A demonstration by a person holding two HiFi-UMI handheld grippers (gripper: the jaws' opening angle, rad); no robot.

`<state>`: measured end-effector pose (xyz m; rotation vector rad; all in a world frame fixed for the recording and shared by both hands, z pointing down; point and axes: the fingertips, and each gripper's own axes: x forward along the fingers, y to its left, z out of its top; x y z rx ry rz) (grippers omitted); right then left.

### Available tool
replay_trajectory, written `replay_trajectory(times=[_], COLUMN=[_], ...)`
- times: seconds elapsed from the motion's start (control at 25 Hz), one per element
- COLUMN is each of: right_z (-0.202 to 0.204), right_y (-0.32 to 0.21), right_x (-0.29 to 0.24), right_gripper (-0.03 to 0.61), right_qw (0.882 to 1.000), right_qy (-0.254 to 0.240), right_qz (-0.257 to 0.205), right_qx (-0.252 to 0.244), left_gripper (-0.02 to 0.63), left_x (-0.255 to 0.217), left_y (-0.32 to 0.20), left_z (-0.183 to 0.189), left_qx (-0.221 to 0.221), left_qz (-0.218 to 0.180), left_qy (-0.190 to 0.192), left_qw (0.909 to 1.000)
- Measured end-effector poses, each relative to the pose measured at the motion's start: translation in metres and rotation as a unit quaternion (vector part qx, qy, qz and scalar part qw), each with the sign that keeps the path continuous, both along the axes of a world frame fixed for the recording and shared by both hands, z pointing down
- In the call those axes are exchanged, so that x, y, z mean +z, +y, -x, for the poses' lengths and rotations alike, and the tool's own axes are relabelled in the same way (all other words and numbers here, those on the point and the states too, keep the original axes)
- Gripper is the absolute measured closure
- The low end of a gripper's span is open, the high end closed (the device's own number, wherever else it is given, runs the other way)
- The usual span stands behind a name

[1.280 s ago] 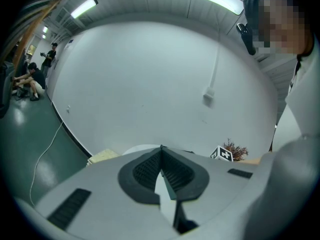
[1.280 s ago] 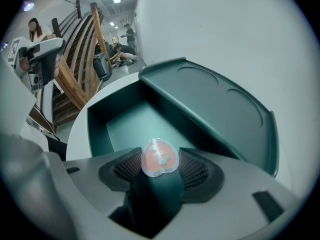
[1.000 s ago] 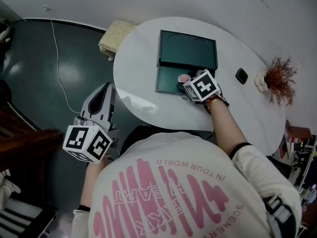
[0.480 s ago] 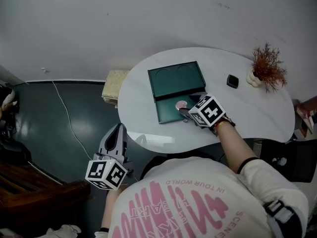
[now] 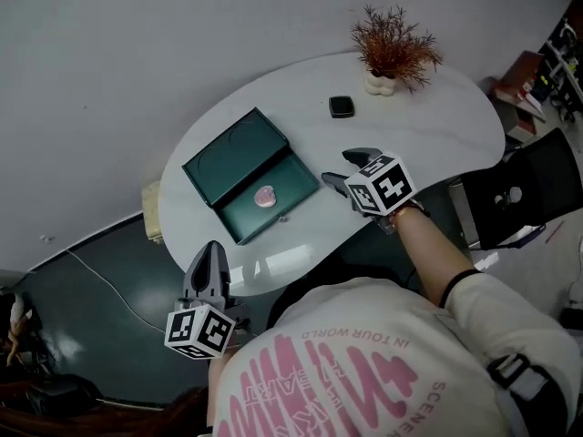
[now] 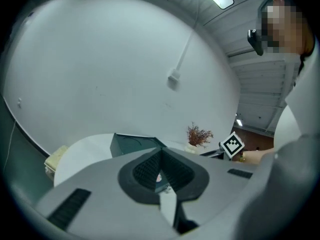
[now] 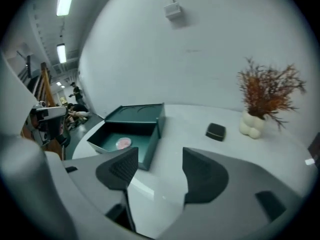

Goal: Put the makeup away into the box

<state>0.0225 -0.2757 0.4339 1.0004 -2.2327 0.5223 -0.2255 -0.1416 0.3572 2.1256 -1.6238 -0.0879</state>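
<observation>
The pink makeup pan is lying inside the open green box on the white table, and a small black compact is sitting well apart from it, near the dried plant. The right gripper is hovering beside the box, jaws spread wide and empty. The left gripper is hanging off the table's near edge, jaws pressed together on nothing.

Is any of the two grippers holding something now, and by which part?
Nothing is held. The right gripper has open, empty jaws; the left gripper has jaws together with nothing between.
</observation>
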Motion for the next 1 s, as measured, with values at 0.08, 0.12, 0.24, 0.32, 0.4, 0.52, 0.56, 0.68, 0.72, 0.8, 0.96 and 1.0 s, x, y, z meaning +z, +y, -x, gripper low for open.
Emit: replay_trajectory(times=[0.08,0.12,0.24,0.32,0.4,0.52,0.56,0.68,0.72,0.8,0.96,1.0], right_z=[-0.03,-0.042,-0.068,-0.08,-0.086,-0.093,-0.096,-0.101,-0.101,-0.098,-0.088,-0.085], right_y=[-0.011,-0.016,-0.037,-0.054,-0.072,-0.098,-0.108,-0.14,-0.15,-0.169,-0.196,-0.201], right_x=[0.001,0.001,0.004,0.009,0.015,0.025,0.029,0.041,0.044,0.051,0.057,0.059], right_gripper=[0.298,0.296,0.282,0.279,0.274,0.268,0.27,0.259,0.247,0.233,0.23,0.224], right_qw=[0.999,0.998,0.997,0.996,0.997,0.999,0.999,0.995,0.992,0.986,0.975,0.972], right_qy=[0.005,0.005,0.002,0.001,0.001,0.017,0.032,0.093,0.11,0.133,0.148,0.15], right_qz=[-0.007,-0.008,-0.012,-0.008,0.001,0.01,0.007,-0.015,-0.022,-0.028,-0.026,-0.024], right_qx=[0.039,0.054,0.08,0.084,0.077,0.048,0.032,-0.032,-0.056,-0.101,-0.164,-0.177], left_gripper=[0.611,0.611,0.611,0.611,0.611,0.611,0.611,0.611,0.611,0.611,0.611,0.611], left_x=[0.001,0.001,0.0,0.001,0.002,0.007,0.009,0.014,0.016,0.018,0.021,0.022], left_y=[-0.008,-0.013,-0.03,-0.045,-0.062,-0.081,-0.085,-0.094,-0.096,-0.094,-0.091,-0.09], left_z=[-0.012,-0.017,-0.031,-0.039,-0.049,-0.065,-0.069,-0.076,-0.077,-0.074,-0.068,-0.068], left_qx=[0.011,0.015,0.023,0.02,0.011,-0.002,-0.008,-0.033,-0.044,-0.068,-0.114,-0.122], left_qz=[0.005,0.007,0.018,0.024,0.03,0.046,0.052,0.065,0.07,0.082,0.097,0.1], left_qy=[-0.002,-0.004,-0.014,-0.018,-0.007,0.006,0.004,-0.002,-0.005,-0.012,-0.019,-0.019], left_qw=[0.9999,0.9998,0.9995,0.9993,0.9995,0.9989,0.9986,0.9973,0.9966,0.9942,0.9885,0.9873])
